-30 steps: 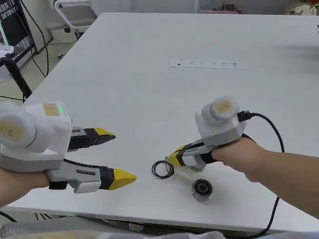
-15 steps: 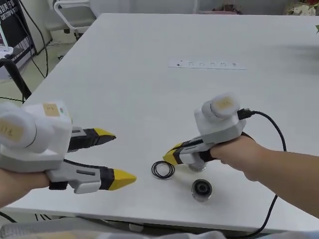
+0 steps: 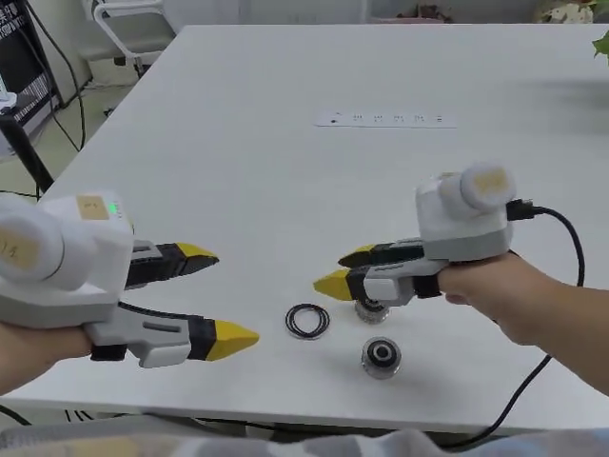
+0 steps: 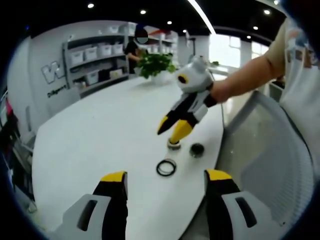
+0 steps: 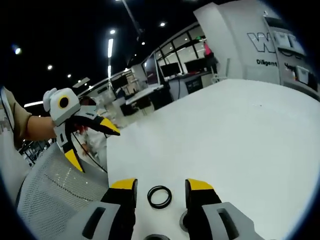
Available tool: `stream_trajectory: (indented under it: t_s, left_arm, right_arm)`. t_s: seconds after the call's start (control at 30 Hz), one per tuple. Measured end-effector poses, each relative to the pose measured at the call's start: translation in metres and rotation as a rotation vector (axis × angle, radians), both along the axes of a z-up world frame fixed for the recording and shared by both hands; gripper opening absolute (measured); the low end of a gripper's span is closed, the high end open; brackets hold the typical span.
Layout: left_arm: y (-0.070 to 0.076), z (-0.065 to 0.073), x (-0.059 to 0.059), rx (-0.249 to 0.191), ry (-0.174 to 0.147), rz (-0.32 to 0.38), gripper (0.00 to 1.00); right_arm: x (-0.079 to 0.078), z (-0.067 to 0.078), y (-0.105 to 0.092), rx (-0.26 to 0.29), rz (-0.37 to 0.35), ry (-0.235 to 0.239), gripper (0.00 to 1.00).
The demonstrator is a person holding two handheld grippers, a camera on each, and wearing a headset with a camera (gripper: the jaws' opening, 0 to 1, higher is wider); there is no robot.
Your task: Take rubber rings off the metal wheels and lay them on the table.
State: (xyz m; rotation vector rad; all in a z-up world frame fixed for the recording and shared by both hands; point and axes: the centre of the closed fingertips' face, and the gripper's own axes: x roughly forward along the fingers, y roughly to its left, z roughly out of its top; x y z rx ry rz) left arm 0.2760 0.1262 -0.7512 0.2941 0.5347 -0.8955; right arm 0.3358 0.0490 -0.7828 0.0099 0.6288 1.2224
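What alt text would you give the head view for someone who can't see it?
Two yellow-tipped grippers, both open, face each other over a white table: the left gripper at the near edge, the right gripper over a small metal wheel. Black rubber rings lie flat between them, a second metal wheel close by.

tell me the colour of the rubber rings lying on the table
Black. The rubber rings show best in the head view.
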Motion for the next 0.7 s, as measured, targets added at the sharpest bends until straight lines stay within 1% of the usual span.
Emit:
stream_trajectory:
  t_s: [0.1, 0.17, 0.33, 0.4, 0.5, 0.6, 0.7]
  left_arm:
    - [-0.001, 0.001, 0.0, 0.0, 0.0, -0.003, 0.63]
    - [-0.002, 0.001, 0.0, 0.0, 0.0, -0.004, 0.63]
    - [-0.004, 0.001, 0.001, -0.003, -0.002, -0.008, 0.63]
    - [-0.005, 0.002, 0.001, -0.003, -0.002, -0.009, 0.63]
    - [-0.005, 0.003, 0.001, -0.004, -0.004, -0.011, 0.63]
    - [-0.006, 0.003, 0.001, -0.004, -0.003, -0.011, 0.63]
    - [-0.006, 0.003, 0.0, -0.003, -0.003, -0.012, 0.63]
  right_arm:
    - [-0.001, 0.01, -0.01, 0.024, -0.02, -0.024, 0.44]
    - [-0.002, 0.013, -0.017, 0.029, -0.025, -0.04, 0.47]
    - [-0.007, 0.017, -0.035, 0.034, -0.034, -0.082, 0.55]
    - [-0.01, 0.019, -0.041, 0.036, -0.038, -0.091, 0.59]
    - [-0.012, 0.023, -0.051, 0.038, -0.042, -0.127, 0.65]
    - [-0.016, 0.026, -0.059, 0.039, -0.041, -0.155, 0.69]
    - [-0.019, 0.028, -0.068, 0.042, -0.05, -0.177, 0.69]
